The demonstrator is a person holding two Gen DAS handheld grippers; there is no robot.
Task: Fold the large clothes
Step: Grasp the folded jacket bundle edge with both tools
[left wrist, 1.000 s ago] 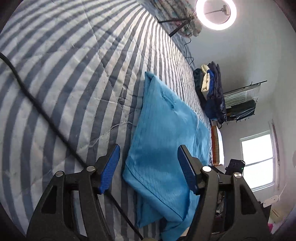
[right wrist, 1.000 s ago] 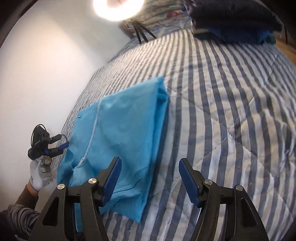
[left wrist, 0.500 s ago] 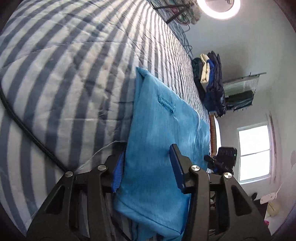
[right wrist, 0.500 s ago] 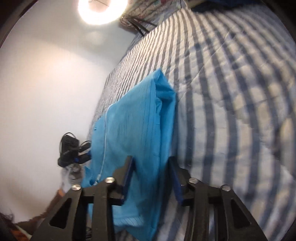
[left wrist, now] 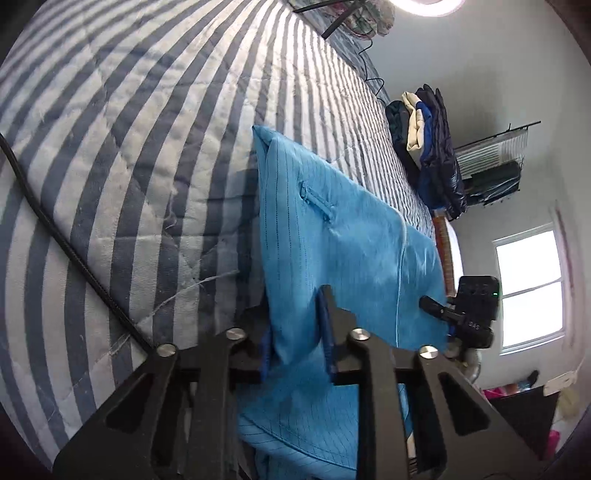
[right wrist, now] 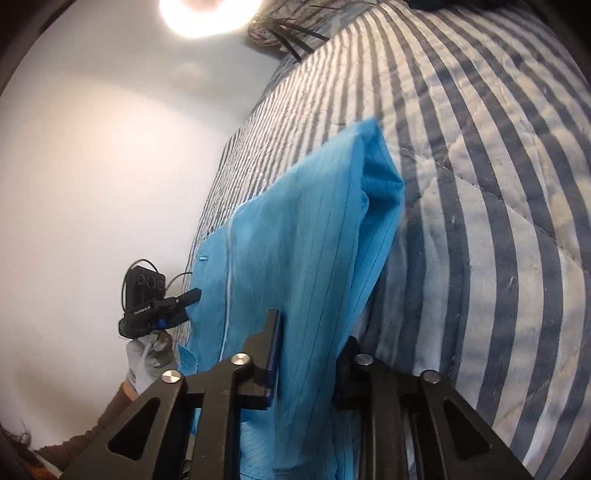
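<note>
Garment: blue garment (left wrist: 332, 236) with thin dark pinstripes, folded, its far part lying on the striped quilt (left wrist: 147, 129), its near edge raised off the bed between the two grippers
Left gripper (left wrist: 295, 343): jaws pinching the near left corner of the blue cloth, which is bunched between the blue pads
Right gripper (right wrist: 310, 343): jaws clamped on the near right edge of the garment (right wrist: 306, 236); cloth hangs below the fingers
Left gripper from the right wrist view (right wrist: 177, 302): held in a hand with a pale glove (right wrist: 147, 358), fingers at the garment's left edge
Writing: white lettering on that gripper's black body, reads roughly "Genrobot.AI"; digits on the right gripper's body in the left wrist view are too small to read
Cable: black cable (left wrist: 55, 229) lying across the quilt, left of the garment
Far side: pile of dark and cream clothes (left wrist: 424, 147) at the bed's edge
Light: ring light (right wrist: 207, 14) at the head of the bed
Window: bright window (left wrist: 532, 291) on the wall
</note>
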